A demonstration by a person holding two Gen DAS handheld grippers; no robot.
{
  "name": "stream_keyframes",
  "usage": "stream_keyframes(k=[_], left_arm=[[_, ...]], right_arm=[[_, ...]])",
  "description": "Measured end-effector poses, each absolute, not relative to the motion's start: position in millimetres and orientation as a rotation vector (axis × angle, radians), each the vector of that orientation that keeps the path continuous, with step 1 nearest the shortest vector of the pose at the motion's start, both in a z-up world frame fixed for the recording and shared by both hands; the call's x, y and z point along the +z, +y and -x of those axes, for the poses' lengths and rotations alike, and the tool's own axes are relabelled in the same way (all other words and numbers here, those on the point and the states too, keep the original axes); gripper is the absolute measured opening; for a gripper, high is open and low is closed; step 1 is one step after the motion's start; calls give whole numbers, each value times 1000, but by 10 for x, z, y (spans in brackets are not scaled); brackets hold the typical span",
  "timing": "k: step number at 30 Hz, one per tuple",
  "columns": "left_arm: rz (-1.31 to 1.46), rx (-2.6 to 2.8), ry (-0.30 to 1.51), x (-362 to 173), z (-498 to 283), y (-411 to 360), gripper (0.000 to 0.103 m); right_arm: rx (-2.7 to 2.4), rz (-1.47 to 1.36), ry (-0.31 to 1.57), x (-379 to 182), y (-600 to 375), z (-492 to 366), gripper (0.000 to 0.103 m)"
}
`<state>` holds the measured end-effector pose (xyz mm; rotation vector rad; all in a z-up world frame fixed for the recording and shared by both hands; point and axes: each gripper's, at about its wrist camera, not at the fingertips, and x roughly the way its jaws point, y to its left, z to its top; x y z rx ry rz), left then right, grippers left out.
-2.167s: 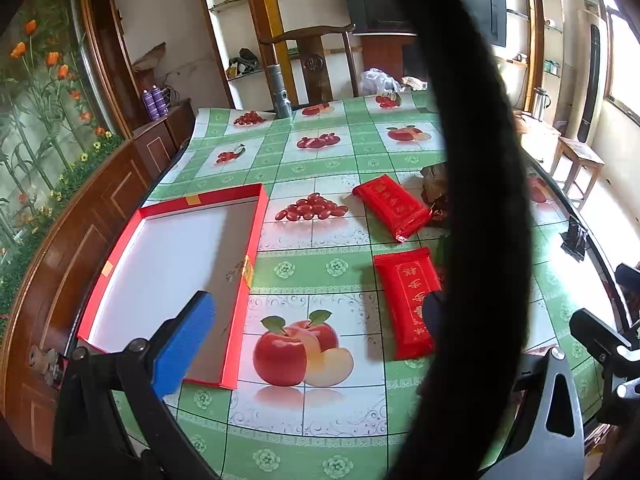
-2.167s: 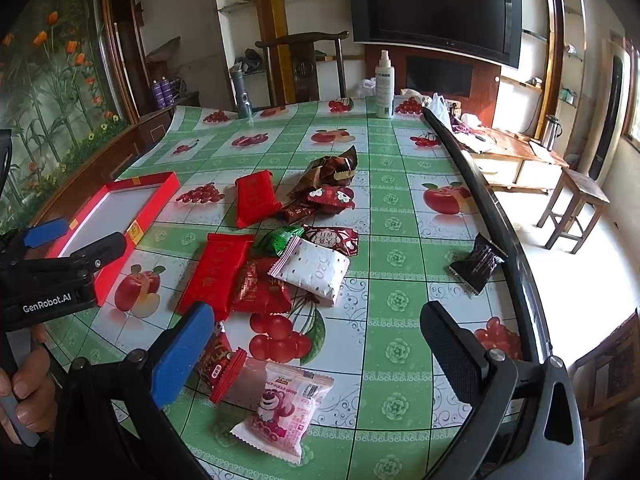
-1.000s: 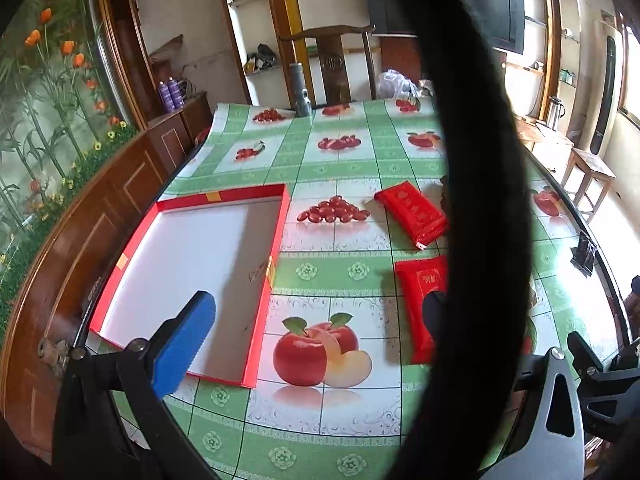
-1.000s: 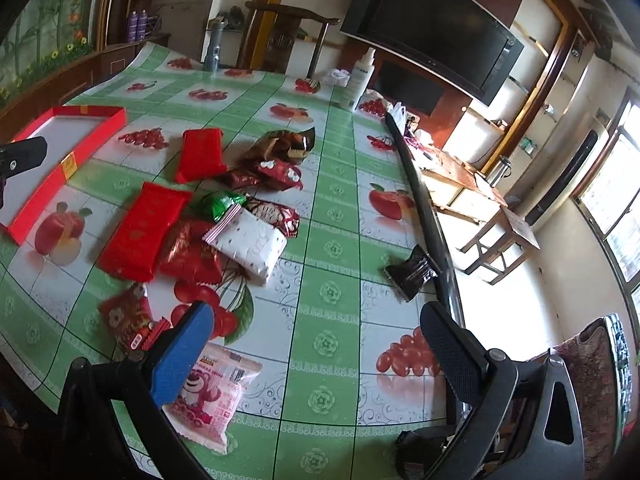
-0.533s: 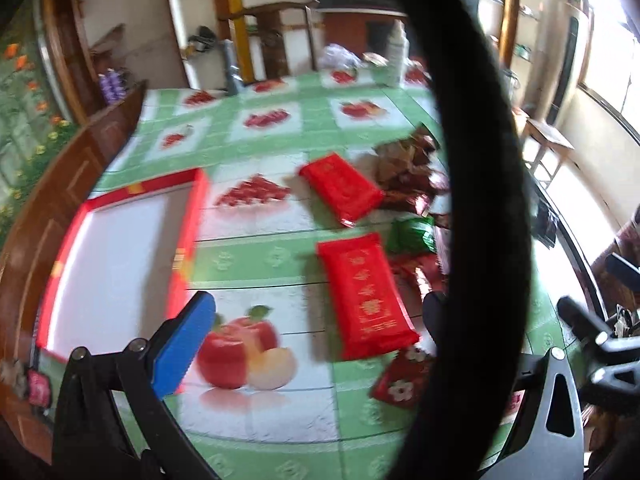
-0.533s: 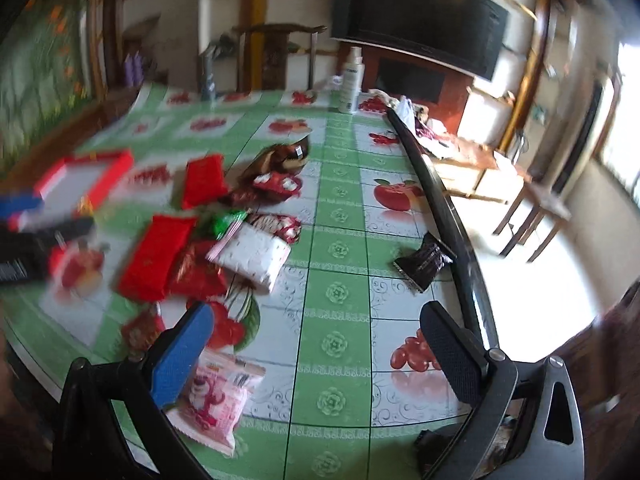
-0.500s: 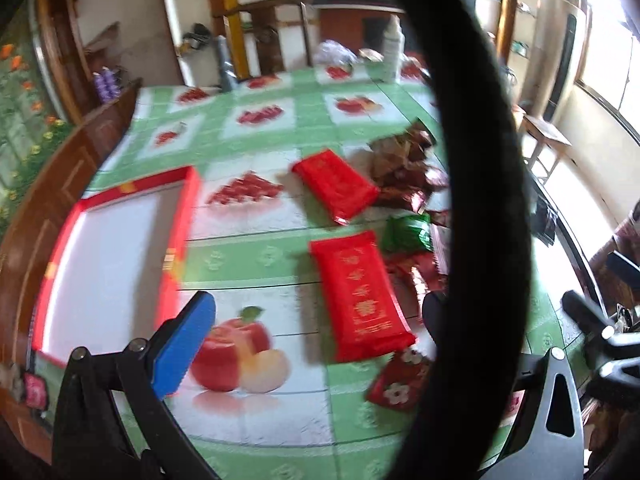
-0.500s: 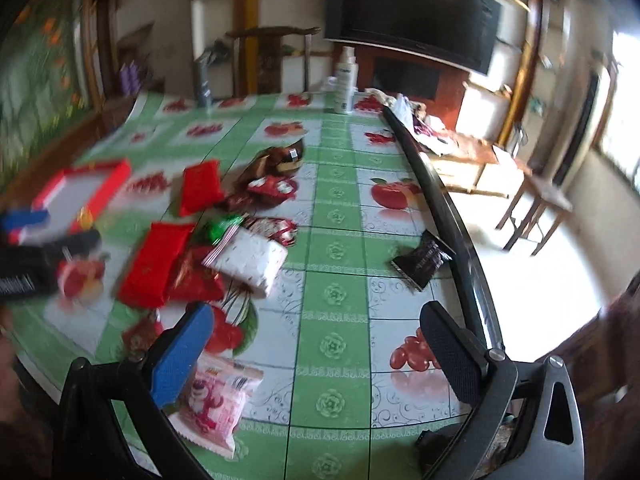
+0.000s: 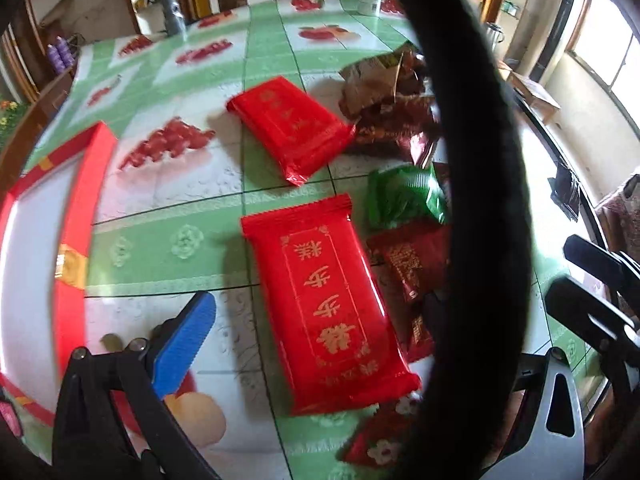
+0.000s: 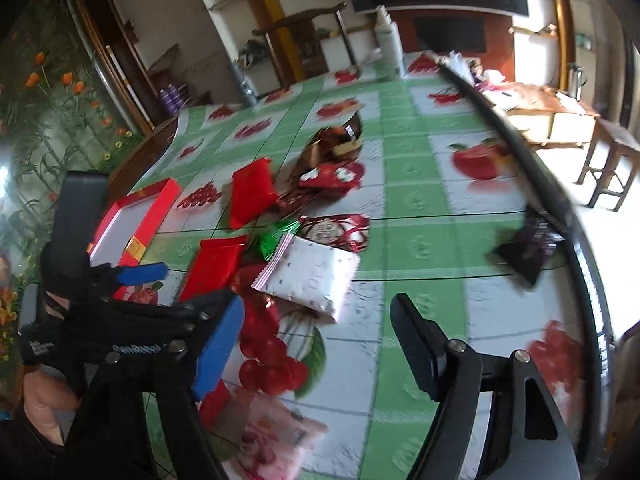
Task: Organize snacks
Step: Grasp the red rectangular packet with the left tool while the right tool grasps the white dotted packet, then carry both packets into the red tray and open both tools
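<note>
My left gripper (image 9: 316, 320) is open and hovers just above a long red snack pack with gold characters (image 9: 328, 300), its jaws on either side. That pack also shows in the right wrist view (image 10: 212, 266). A second red pack (image 9: 288, 126) lies farther back. A red-rimmed tray (image 9: 86, 184) lies to the left. A green packet (image 9: 404, 196) and dark red packets (image 9: 412, 258) lie to the right. My right gripper (image 10: 320, 336) is open and empty over a white packet (image 10: 312, 276); a pink packet (image 10: 272, 440) lies below it.
A thick black cable (image 9: 480, 160) crosses the left wrist view. A black packet (image 10: 524, 252) lies near the table's right edge (image 10: 560, 208). A white bottle (image 10: 390, 52) and a grey bottle (image 9: 172, 20) stand at the far side. A stool (image 10: 612, 152) stands beyond the table.
My left gripper has moved right and down, from beside the red tray to over the long red pack. My right gripper has dipped closer to the snack pile.
</note>
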<state>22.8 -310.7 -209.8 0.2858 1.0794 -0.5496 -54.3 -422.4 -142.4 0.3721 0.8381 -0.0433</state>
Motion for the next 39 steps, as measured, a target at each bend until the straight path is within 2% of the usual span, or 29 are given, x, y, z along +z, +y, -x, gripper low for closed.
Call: stream_keyframes(k=[11, 14, 17, 19, 20, 21, 24, 26, 30, 31, 32, 37, 39], left_arm=[[-291, -550, 1077, -2128, -458, -2934, 98], [-329, -540, 1047, -2122, -457, -2887, 86], [-315, -534, 1044, -2090, -487, -2796, 68], [-311, -526, 1038, -2073, -490, -2754, 59], [-307, -521, 1037, -2066, -491, -2736, 55], [-299, -518, 1040, -2061, -499, -2716, 54], [-301, -516, 1039, -2063, -469, -2702, 54], [-303, -517, 1038, -2065, -453, -2712, 54], [-297, -521, 1041, -2063, -408, -2698, 53], [-291, -523, 1042, -2062, -395, -2680, 53], [-288, -525, 1041, -2059, -387, -2668, 52], [-251, -525, 1044, -2043, -344, -2577, 51], [-244, -524, 1037, -2010, -317, -2545, 51]], right_arm=[[-21, -327, 908, -1609, -4203, 144, 71], [-27, -273, 940, -1675, -4189, 70, 71], [-23, -250, 937, -1673, -4178, 52, 70], [-36, -252, 933, -1672, -4198, 47, 58], [-39, -257, 932, -1669, -4213, 53, 46], [-34, -273, 930, -1672, -4234, 63, 39], [-29, -266, 941, -1671, -4243, 102, 39], [-33, -249, 946, -1662, -4201, 97, 47], [-21, -231, 957, -1665, -4111, 58, 47], [-5, -245, 957, -1663, -4104, 66, 43], [14, -263, 954, -1665, -4104, 82, 33], [30, -344, 900, -1595, -4163, 251, 24], [24, -369, 870, -1534, -4197, 332, 17]])
